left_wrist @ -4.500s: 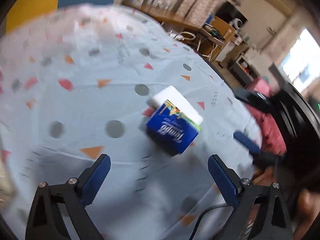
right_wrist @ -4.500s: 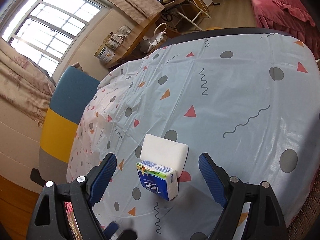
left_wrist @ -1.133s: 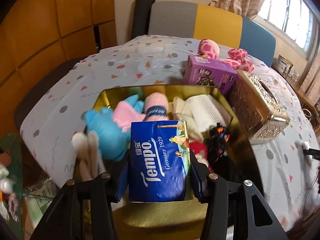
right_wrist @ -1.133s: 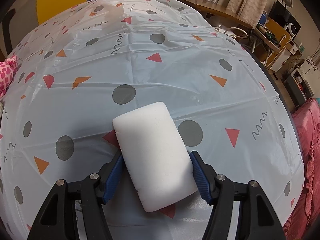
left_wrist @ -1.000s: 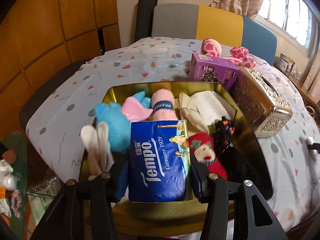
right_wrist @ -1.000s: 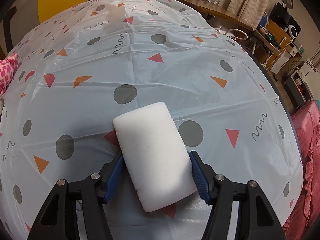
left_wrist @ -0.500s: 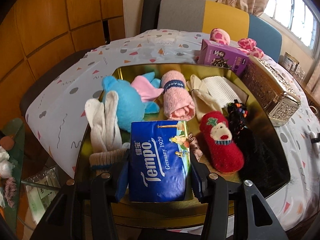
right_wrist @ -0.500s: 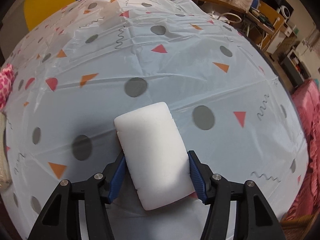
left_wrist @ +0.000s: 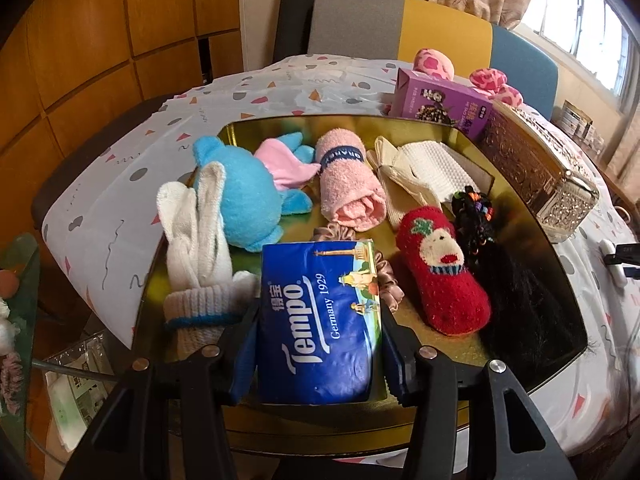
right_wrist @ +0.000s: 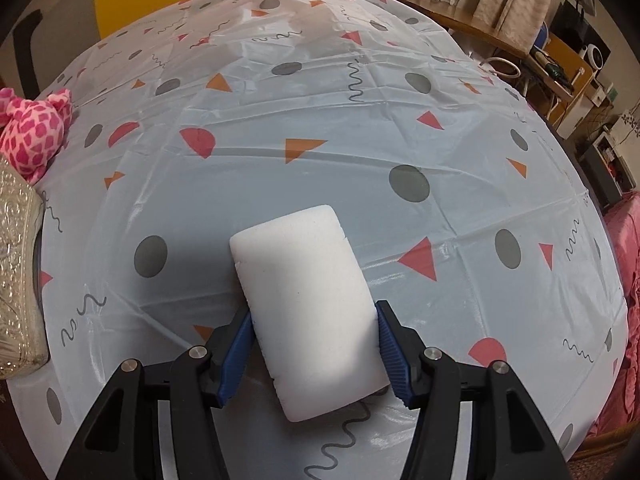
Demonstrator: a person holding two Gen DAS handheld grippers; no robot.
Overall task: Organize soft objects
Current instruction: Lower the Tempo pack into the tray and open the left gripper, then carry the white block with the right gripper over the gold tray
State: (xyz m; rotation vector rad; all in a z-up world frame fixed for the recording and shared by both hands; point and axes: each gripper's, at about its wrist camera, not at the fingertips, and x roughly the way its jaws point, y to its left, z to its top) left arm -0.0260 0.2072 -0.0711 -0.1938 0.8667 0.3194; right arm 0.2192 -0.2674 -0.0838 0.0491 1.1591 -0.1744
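Note:
My left gripper (left_wrist: 318,344) is shut on a blue Tempo tissue pack (left_wrist: 320,316) and holds it over the near part of a gold tray (left_wrist: 352,428). The tray holds a blue plush (left_wrist: 244,196), white gloves (left_wrist: 196,256), a pink rolled towel (left_wrist: 348,184), a cream knit cloth (left_wrist: 420,172), a red sock (left_wrist: 440,272) and a black hairy item (left_wrist: 516,292). My right gripper (right_wrist: 314,344) is shut on a white sponge block (right_wrist: 308,300), lifted above the patterned tablecloth (right_wrist: 360,120).
An ornate gold tissue box (left_wrist: 536,168) and a purple carton (left_wrist: 440,104) stand beside the tray, with a pink spotted plush (left_wrist: 436,64) behind. The gold box (right_wrist: 16,272) and pink plush (right_wrist: 32,132) show at the left of the right wrist view. Chairs stand at the table's far side.
My left gripper has carried the tissue pack closer and lower over the tray. My right gripper has lifted the sponge and swung left, bringing the gold box and pink plush into view.

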